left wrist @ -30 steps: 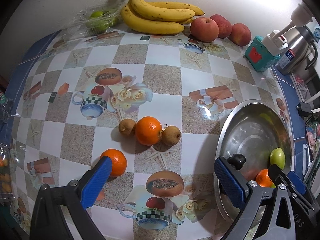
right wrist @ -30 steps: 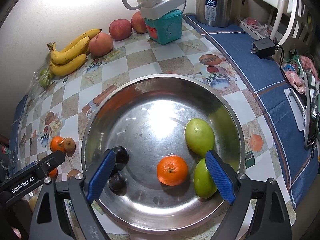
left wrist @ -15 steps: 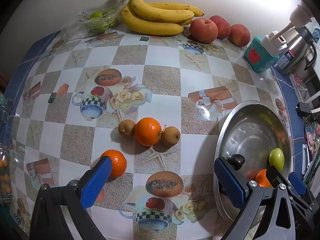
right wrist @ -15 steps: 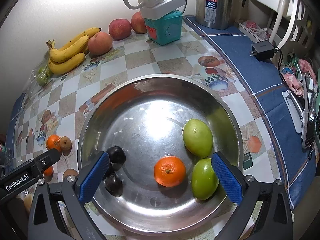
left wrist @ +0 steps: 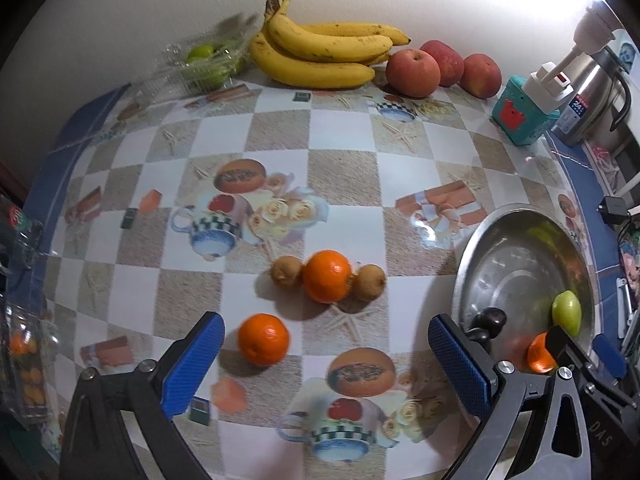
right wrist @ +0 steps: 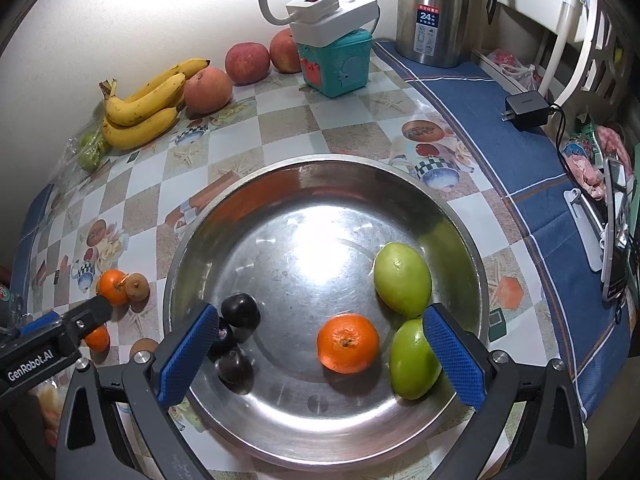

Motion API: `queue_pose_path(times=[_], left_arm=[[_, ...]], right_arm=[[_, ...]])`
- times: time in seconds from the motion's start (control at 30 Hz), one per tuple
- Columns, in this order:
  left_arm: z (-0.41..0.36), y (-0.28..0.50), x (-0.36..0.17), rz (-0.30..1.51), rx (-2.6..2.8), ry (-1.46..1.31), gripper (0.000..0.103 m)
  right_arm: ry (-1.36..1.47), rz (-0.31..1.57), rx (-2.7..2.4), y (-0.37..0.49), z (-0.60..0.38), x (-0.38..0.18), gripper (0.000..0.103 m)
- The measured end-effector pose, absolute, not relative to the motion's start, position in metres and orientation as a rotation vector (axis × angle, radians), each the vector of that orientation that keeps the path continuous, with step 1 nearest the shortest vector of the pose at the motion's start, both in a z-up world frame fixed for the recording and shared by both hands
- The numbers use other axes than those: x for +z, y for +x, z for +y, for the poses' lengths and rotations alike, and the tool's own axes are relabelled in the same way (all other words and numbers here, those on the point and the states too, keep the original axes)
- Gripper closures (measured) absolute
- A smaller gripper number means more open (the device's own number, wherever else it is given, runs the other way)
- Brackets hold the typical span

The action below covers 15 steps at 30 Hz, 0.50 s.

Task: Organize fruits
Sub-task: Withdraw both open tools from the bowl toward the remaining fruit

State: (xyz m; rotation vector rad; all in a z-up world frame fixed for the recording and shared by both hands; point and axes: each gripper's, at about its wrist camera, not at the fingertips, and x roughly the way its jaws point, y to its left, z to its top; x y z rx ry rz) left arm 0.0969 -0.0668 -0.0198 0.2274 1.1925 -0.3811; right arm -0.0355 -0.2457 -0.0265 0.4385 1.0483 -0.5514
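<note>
My right gripper (right wrist: pixel 320 354) hangs open over the steel bowl (right wrist: pixel 320 159). An orange (right wrist: pixel 348 343) lies on the bowl's floor between its fingers, touching neither pad. Two green fruits (right wrist: pixel 402 280) and several dark plums (right wrist: pixel 240 310) also lie in the bowl. My left gripper (left wrist: pixel 326 364) is open above the table. A loose orange (left wrist: pixel 264 339) rests between its fingers, closer to the left pad and untouched. Just beyond sits another orange (left wrist: pixel 327 276) flanked by two small brown fruits (left wrist: pixel 286 272).
Bananas (left wrist: pixel 320 52), red apples (left wrist: pixel 412 68) and a bag of green fruit (left wrist: pixel 208 64) line the wall. A teal box (right wrist: pixel 334 64) with a power strip, a steel kettle (right wrist: pixel 434 12) and a charger (right wrist: pixel 526 108) stand behind the bowl. A plastic pack (left wrist: pixel 24 360) sits at the left edge.
The right gripper's jaws have spread wider around the orange lying in the bowl. The left gripper has shifted slightly, so the loose orange now sits further in between its fingers.
</note>
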Motion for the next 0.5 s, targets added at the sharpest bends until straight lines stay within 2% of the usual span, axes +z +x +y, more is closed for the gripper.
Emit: queue_pose_path(times=[0.5], left_arm=[[-0.005, 0.121, -0.015, 1.221, -0.288, 0.077, 0.0]], right_arm=[[0.352, 1.06, -0.359, -0.011, -0.188, -0.021, 0.001]])
